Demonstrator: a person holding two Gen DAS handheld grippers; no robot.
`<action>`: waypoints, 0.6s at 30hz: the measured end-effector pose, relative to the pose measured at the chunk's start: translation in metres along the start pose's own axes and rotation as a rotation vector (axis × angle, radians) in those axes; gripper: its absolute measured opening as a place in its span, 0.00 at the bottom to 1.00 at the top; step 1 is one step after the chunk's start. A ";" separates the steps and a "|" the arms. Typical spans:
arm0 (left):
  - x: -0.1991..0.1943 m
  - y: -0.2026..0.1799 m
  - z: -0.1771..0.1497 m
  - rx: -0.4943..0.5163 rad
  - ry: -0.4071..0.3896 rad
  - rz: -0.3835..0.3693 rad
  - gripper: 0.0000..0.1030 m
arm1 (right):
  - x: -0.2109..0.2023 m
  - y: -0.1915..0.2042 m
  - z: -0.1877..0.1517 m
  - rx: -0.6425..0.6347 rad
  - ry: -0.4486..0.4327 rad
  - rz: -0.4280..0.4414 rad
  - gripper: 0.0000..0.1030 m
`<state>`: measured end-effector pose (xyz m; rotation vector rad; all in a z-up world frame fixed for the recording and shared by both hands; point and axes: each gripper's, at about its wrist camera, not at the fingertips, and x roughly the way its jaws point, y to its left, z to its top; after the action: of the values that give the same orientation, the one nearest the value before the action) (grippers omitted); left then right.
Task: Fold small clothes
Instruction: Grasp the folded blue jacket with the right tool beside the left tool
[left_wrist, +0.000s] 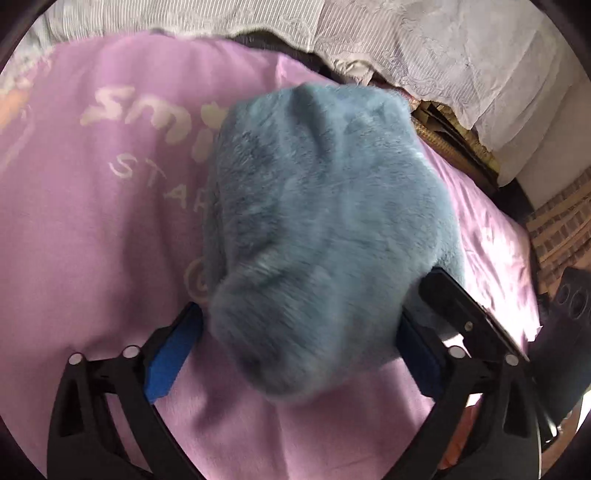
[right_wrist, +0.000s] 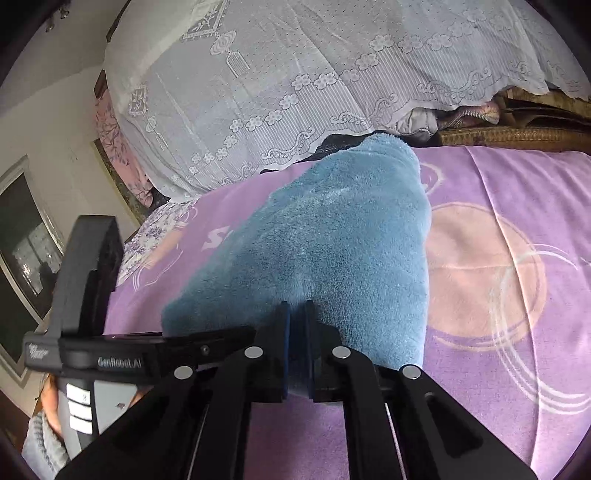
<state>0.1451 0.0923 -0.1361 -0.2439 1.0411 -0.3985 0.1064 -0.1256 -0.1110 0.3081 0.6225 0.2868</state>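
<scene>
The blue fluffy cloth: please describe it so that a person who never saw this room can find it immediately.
Look for the large purple blanket with pale lettering and a pink circle, spread in front of white lace fabric. On its middle lies the blue fluffy cloth, bunched up, with the right gripper shut on its near edge. It is the only blue, plush thing there.

Fluffy blue fleece garment (right_wrist: 332, 236) on soft matt purple blanket (right_wrist: 498, 184)

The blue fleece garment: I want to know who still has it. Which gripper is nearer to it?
Right. The right gripper is shut on the blue fleece garment's near edge. The left gripper stands open, fingers on either side of it, not pressing.
</scene>
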 end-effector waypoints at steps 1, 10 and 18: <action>-0.012 -0.008 0.000 0.020 -0.031 0.003 0.81 | -0.006 0.002 0.002 -0.002 -0.019 -0.006 0.09; -0.026 -0.015 0.040 0.022 -0.153 0.149 0.80 | -0.007 0.012 0.068 -0.078 -0.116 -0.094 0.39; 0.017 0.014 0.044 -0.060 -0.057 0.072 0.96 | 0.057 -0.062 0.055 0.160 0.055 -0.042 0.37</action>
<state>0.1938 0.0977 -0.1337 -0.2692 1.0039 -0.2936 0.1949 -0.1726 -0.1213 0.4417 0.7074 0.2058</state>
